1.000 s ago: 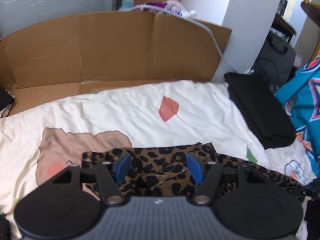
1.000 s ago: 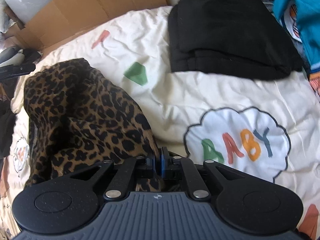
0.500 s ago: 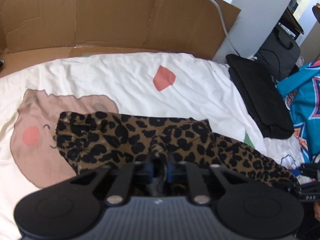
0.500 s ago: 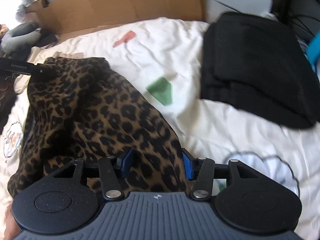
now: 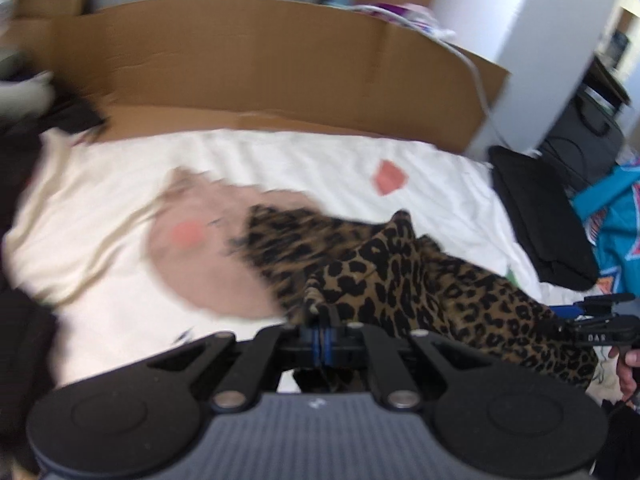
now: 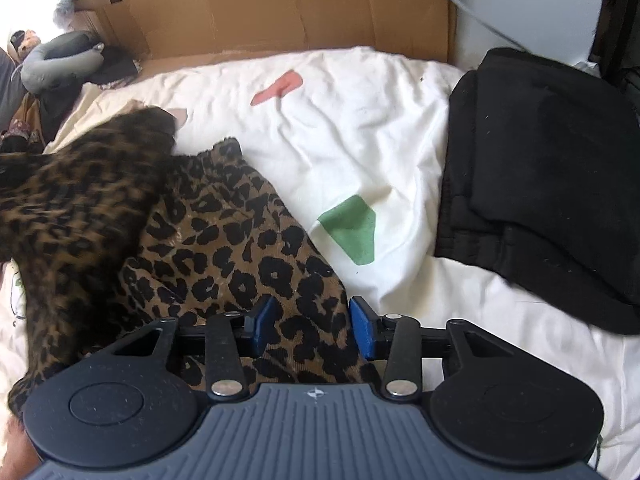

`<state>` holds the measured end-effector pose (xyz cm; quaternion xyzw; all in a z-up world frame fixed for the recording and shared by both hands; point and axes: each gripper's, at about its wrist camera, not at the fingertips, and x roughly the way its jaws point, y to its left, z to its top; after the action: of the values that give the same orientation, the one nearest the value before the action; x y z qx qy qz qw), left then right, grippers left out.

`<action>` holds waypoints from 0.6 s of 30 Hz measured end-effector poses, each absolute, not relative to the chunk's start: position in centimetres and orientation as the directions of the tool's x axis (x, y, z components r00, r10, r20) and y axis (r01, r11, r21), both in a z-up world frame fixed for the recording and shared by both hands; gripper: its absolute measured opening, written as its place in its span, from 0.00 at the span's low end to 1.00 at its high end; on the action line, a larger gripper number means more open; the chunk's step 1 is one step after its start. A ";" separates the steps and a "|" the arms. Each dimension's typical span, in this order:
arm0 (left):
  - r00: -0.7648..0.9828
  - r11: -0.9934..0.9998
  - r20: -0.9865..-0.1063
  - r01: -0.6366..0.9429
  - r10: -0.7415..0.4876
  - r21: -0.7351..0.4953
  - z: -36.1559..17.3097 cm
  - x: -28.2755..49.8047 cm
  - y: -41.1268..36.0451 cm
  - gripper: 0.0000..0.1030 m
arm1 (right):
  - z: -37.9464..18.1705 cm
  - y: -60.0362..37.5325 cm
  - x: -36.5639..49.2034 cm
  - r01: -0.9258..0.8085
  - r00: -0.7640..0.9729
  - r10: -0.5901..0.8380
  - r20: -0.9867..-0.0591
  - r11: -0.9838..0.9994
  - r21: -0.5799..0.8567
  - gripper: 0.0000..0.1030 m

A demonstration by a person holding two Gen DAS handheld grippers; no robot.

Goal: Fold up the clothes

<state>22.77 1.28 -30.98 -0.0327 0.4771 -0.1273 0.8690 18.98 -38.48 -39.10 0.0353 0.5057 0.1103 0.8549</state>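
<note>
This is a lived-in bedroom in a home. A bed is spread with a white children's cotton sheet (image 6: 360, 140) printed with coloured shapes and a pink cartoon face. Behind the sheet stands a flattened brown cardboard panel (image 5: 260, 64) against the wall. On the sheet's right edge lies a folded black garment (image 6: 540, 168), and a leopard-print fabric garment (image 6: 224, 240) sprawls across its near part. Beyond the sheet's right side sit a dark suitcase (image 5: 580, 136) and a turquoise patterned cloth (image 5: 616, 216).
</note>
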 end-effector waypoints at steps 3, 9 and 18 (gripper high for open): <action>0.516 0.981 -0.835 0.119 -0.194 -0.154 -30.3 20.9 3.8 0.02 | -39.8 -38.1 19.2 -0.150 0.447 0.206 -0.870 0.977 0.154 0.29; 0.492 0.999 -0.870 0.001 -0.036 -0.040 -30.8 16.5 8.9 0.02 | -39.9 -37.4 18.6 -0.188 0.433 0.200 -0.879 0.974 0.129 0.03; 0.423 0.996 -0.904 -0.086 0.057 0.023 -32.3 12.5 13.5 0.02 | -40.1 -37.0 18.8 -0.205 0.432 0.171 -0.885 0.975 0.088 0.06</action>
<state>12.53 13.46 -32.27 -0.0136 0.5352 0.0426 0.8435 18.79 -37.02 -40.13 -0.0166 0.5211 0.1112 0.8461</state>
